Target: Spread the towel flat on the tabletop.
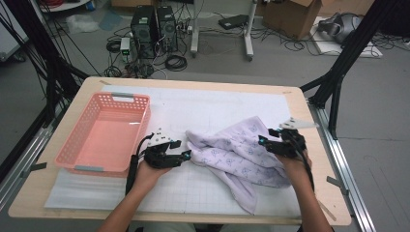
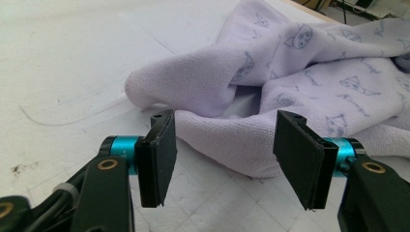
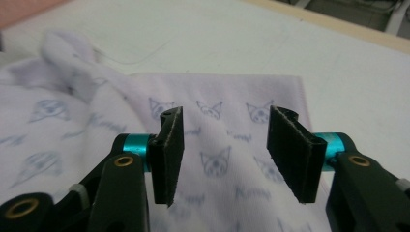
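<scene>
Lavender towel lies crumpled toward the desk's right-front, between both grippers. Left gripper has jaws spread, nothing held, lined up on the rolled near-left fold, likely to pinch that edge. Right gripper also gapes empty, hovering over the flat right portion. Pink basket waits at the left edge, probably the drop spot.

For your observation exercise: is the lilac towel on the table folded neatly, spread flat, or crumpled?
Crumpled. The lilac towel lies bunched in loose rolls and creases on the table, only one corner lying flat.
</scene>
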